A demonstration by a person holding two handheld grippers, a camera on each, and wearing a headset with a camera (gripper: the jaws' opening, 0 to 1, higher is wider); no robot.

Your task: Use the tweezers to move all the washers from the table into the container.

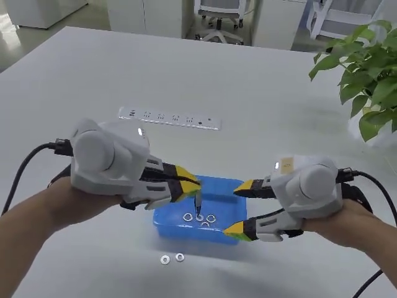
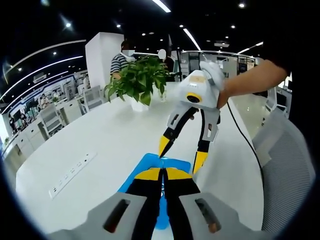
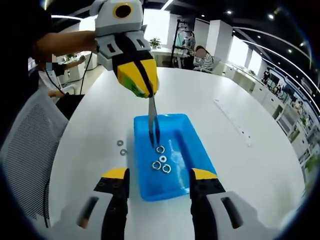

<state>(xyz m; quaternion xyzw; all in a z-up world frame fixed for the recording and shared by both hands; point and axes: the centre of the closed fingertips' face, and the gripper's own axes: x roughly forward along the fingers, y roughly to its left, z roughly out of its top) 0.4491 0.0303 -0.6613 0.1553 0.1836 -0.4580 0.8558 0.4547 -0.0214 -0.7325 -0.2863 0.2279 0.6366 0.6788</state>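
Washers (image 3: 163, 158) lie in two groups as we see them from the right gripper view. Four sit close together on the floor of the blue container (image 3: 192, 150). Two more washers on the table (image 1: 172, 258) rest side by side just in front of the container's near wall, apart from it.

The tweezers (image 3: 153, 122) hang upright with their tips down inside the container, just beside the farthest of the four washers. We cannot tell whether the tips touch it or grip anything.

The left gripper (image 1: 189, 183) has its yellow-and-black jaws pressed together on the top of the tweezers. We see the same closed pinch in its own view (image 2: 162, 174).

The right gripper (image 1: 236, 210) faces it from the other side of the container. Its jaws are spread wide and hold nothing, one over the far edge and one at the near corner.

The white table (image 1: 260, 105) carries a power strip (image 1: 169, 118) beyond the container. A leafy plant (image 1: 366, 68) stands at its far right edge.
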